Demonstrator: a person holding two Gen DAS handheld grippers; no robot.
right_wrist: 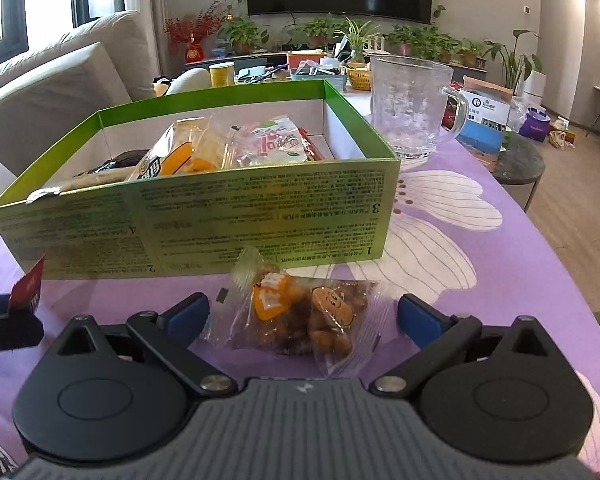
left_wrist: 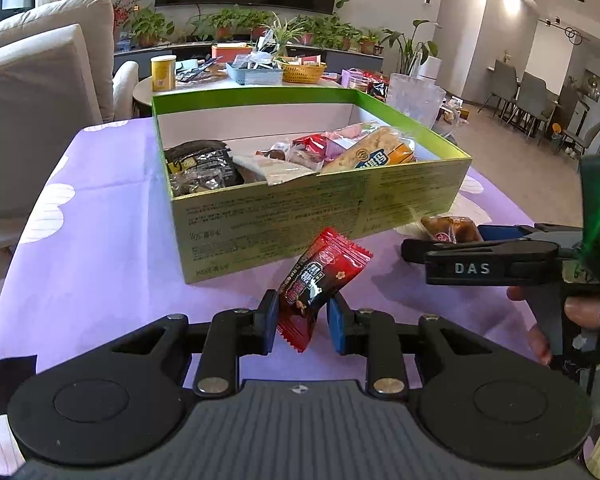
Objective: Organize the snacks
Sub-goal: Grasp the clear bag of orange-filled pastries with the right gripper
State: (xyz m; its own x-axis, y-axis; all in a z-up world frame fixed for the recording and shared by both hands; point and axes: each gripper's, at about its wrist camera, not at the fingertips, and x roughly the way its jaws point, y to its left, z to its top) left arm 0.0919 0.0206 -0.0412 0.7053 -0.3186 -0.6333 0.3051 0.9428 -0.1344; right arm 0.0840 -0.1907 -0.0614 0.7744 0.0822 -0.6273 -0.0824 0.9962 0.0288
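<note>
The left gripper [left_wrist: 303,322] pinches a red snack packet [left_wrist: 320,280] by its lower end. The packet sticks up and leans toward the green box [left_wrist: 300,216], which sits just beyond it on the purple tablecloth [left_wrist: 100,240]. So the box is straight ahead and a bit higher.

The right gripper [right_wrist: 303,318] is wide open. A clear bag of brown snacks [right_wrist: 300,316] lies flat on the cloth between its fingers, its long side running left to right, close to the box's near wall. This hand is the nearer one to that bag.
</note>
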